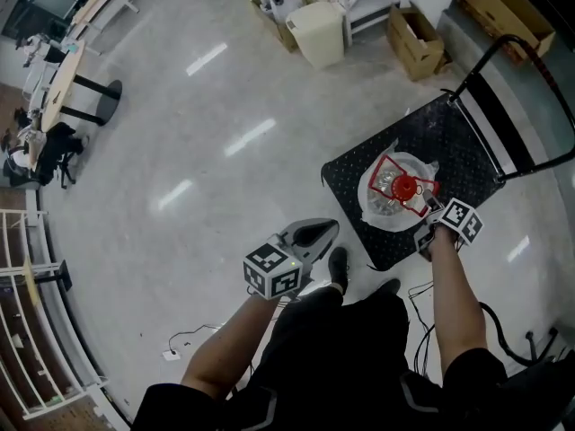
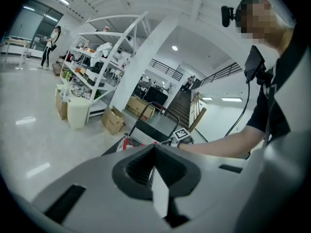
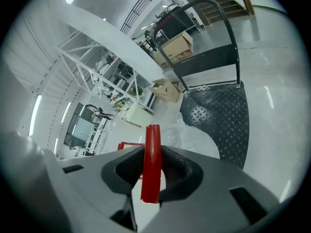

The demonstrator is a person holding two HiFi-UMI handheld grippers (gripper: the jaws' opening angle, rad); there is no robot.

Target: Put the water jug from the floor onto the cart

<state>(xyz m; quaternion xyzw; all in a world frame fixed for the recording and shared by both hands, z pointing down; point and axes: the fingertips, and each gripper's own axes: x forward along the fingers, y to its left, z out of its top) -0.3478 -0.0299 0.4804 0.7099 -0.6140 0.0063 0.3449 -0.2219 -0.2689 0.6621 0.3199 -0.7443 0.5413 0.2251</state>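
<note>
- Water jug (image 1: 384,203): clear, red cap, upright over the middle of the cart (image 1: 440,137) deck. It looks set down on the deck, but base contact is hard to confirm from above.
- Right gripper (image 1: 433,208): at the near side of the cart, above the jug's top, jaws pinching the jug's red handle (image 3: 151,161). The strip stands upright between the pads.
- Left gripper (image 1: 321,232): off the cart, over bare floor just beside its near left corner. Jaws pressed together, nothing between them.
- Cart: black tread-plate deck, with its black push handle (image 1: 526,57) at the far end from the person.
- Person's shoes (image 1: 338,266): on the floor at the cart's near edge.
- Cardboard box (image 1: 415,41) and white bin (image 1: 319,34): on the floor beyond the cart, well apart from it.
</note>
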